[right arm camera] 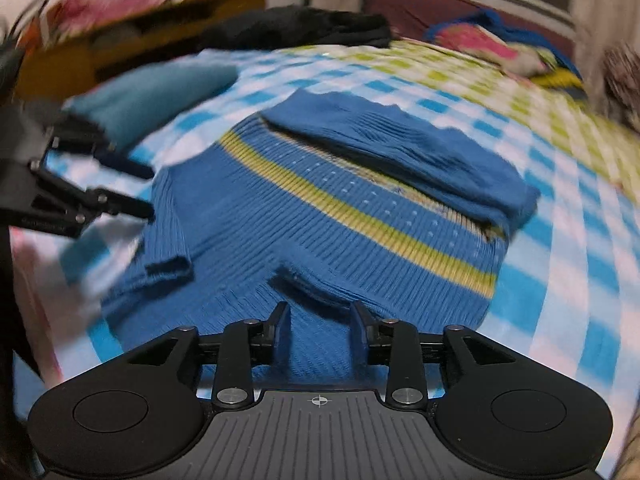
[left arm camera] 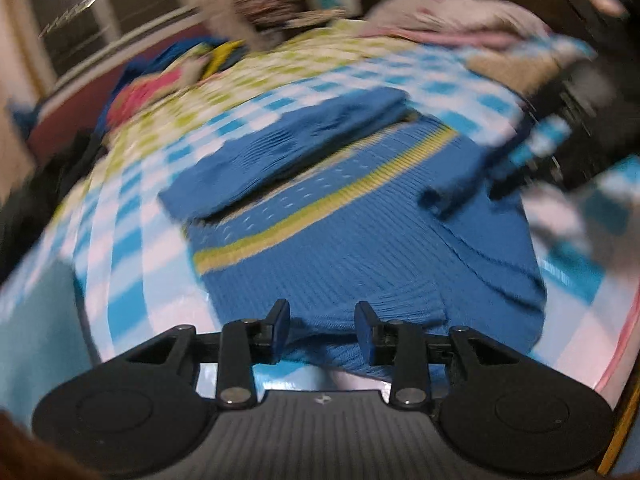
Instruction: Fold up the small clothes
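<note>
A blue ribbed knit sweater (left arm camera: 360, 248) with a yellow-green stripe lies partly folded on the checked bedspread (left arm camera: 132, 200), one blue part laid across its far side. My left gripper (left arm camera: 322, 320) hovers over the sweater's near edge, jaws apart, with only the fabric below showing between the pads. In the right wrist view the same sweater (right arm camera: 320, 216) fills the middle, and my right gripper (right arm camera: 320, 320) stands open over its near edge. The left gripper (right arm camera: 142, 188) shows blurred at that view's left, by the sweater's side. The right gripper (left arm camera: 464, 196) shows blurred at the right of the left wrist view.
A teal cloth (right arm camera: 152, 92) lies beyond the sweater on the left, a black garment (right arm camera: 304, 28) at the bed's far edge. Pink and multicoloured clothes (right arm camera: 484, 46) are piled far right. A wooden piece of furniture (right arm camera: 132, 36) stands behind. Pink bedding (left arm camera: 460, 12) is heaped at the back.
</note>
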`<state>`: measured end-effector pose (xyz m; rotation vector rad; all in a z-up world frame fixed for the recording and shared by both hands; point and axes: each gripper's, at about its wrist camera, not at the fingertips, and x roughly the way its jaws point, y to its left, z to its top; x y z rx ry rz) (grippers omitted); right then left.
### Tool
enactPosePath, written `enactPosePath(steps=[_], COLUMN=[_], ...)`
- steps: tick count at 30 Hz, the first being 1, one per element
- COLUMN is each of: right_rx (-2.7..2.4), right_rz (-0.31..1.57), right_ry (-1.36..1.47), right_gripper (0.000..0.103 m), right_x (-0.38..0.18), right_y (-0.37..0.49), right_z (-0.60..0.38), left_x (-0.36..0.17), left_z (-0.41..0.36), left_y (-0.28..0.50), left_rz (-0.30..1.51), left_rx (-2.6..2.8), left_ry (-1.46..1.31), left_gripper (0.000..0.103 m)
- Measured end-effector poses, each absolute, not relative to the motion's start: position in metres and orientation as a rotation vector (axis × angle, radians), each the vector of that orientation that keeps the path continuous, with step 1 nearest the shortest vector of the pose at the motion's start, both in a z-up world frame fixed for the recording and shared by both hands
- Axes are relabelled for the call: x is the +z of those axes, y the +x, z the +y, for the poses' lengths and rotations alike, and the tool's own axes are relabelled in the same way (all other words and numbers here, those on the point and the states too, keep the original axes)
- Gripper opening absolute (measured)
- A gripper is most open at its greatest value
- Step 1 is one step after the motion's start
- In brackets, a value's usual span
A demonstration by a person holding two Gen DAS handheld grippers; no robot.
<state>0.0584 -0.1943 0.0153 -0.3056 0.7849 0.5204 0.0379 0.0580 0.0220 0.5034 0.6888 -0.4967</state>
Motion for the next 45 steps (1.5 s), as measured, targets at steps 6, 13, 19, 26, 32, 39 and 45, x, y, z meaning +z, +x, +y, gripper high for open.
enactPosePath(steps=[6, 13, 19, 26, 32, 39, 45], right_rx=[0.570, 0.590, 0.603, 0.588, 0.640, 0.554, 0.458], right_rz=[0.789, 0.799, 0.782, 0.791, 0.852, 0.842, 0.716], right_ry=[-0.447, -0.495, -0.543, -0.544, -0.498, -0.301, -0.065], right_gripper=[0.039, 0.039, 0.039, 0.046, 0.025, 0.004, 0.004], right_x=[0.021, 0.014, 0.011, 0.009, -0.001, 0.023, 0.059], right_y=[0.064, 0.072, 0.077, 0.087, 0.099, 0.108, 0.121], right_z=[-0.183, -0.175, -0.164, -0.171, -0.168, -0.188, -0.217], left_x=[0.018, 0.011, 0.005, -0.003, 0.003, 0.035, 0.061], left_z=[0.045, 0.040, 0.028, 0.014, 0.020, 0.047, 0.079], left_y=[0.031, 0.022, 0.024, 0.025, 0.034, 0.061, 0.098], left_rz=[0.680, 0.669, 0.618, 0.601, 0.663, 0.672, 0.600], left_rx=[-0.615, -0.678, -0.721, -0.785, -0.759, -0.645, -0.505], left_ry=[0.738, 0.918, 1.017, 1.090, 0.970, 0.624, 0.318], left_gripper=[0.049, 0.049, 0.049, 0.037, 0.014, 0.013, 0.013])
